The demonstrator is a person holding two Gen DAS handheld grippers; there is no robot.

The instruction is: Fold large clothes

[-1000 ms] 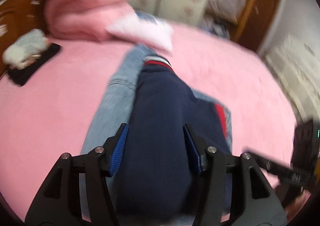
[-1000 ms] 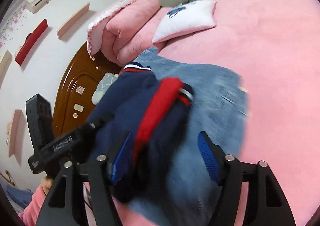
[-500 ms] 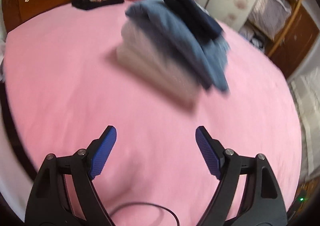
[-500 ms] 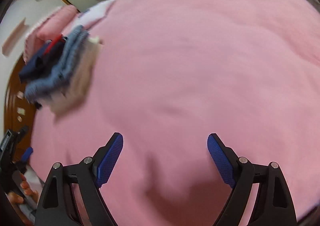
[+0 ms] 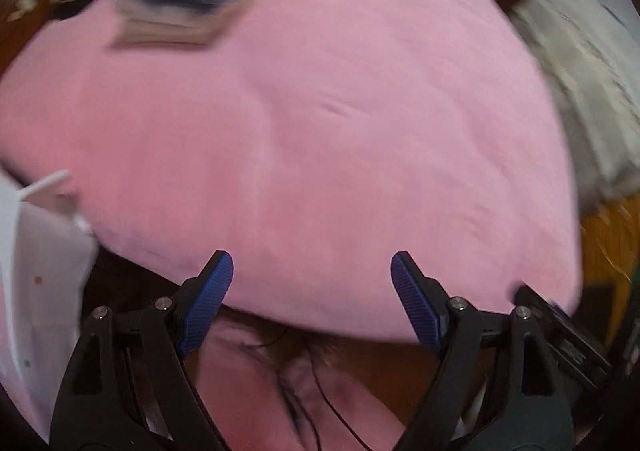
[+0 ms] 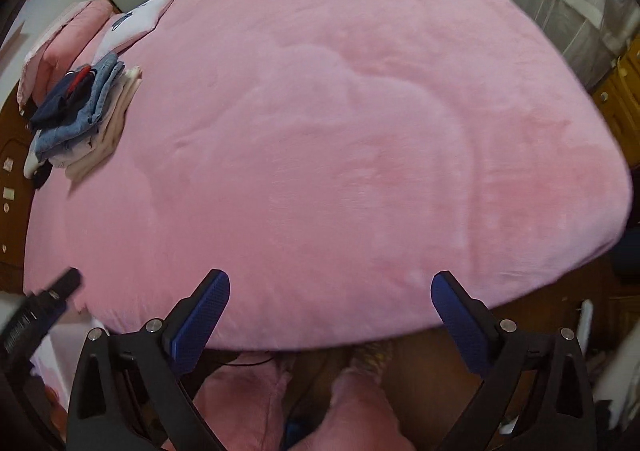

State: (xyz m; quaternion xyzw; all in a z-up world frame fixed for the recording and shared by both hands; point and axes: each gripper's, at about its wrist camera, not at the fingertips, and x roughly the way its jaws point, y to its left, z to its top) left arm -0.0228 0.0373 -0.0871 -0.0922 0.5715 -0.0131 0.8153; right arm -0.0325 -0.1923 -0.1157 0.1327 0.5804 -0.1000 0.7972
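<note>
Both grippers hover empty over a bare pink bed (image 6: 360,131).
Left gripper (image 5: 312,303) and right gripper (image 6: 330,315) gape wide, gripping nothing; the folded stack (image 6: 80,111), upper left, looks uneven and may topple if nudged.

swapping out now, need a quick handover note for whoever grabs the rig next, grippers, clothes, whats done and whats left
Left gripper: open, empty, at the near edge of the pink bed.
Right gripper: open, empty, also at the near edge.
Clothes: folded stack at the far left by the pillow; navy garment on top, denim under it, pale pieces at the bottom.
Done: those pieces look folded and stacked.
Left: no unfolded garment in view; find the next one.
</note>
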